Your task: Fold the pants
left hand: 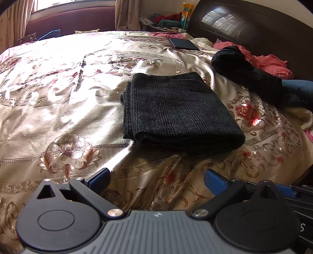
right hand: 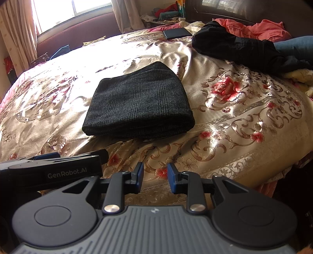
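From the left wrist, the folded pants (left hand: 176,111) are seen lying on the floral bedspread (left hand: 58,101), ahead of the left tool (left hand: 156,175), which is spread wide and empty. A curtained window (right hand: 82,7) is shown from the right wrist; the right tool (right hand: 155,175) is parted, gripping nothing.

Matt weave on glossy satin

The folded pants (left hand: 176,111) are a coarse, matt dark woven cloth; the bedspread (left hand: 58,101) is smooth, shiny satin. At 1 o'clock, the headboard (left hand: 244,25) is glossy dark wood. Left gripper (left hand: 156,179): matt black plastic with bright metal pins.
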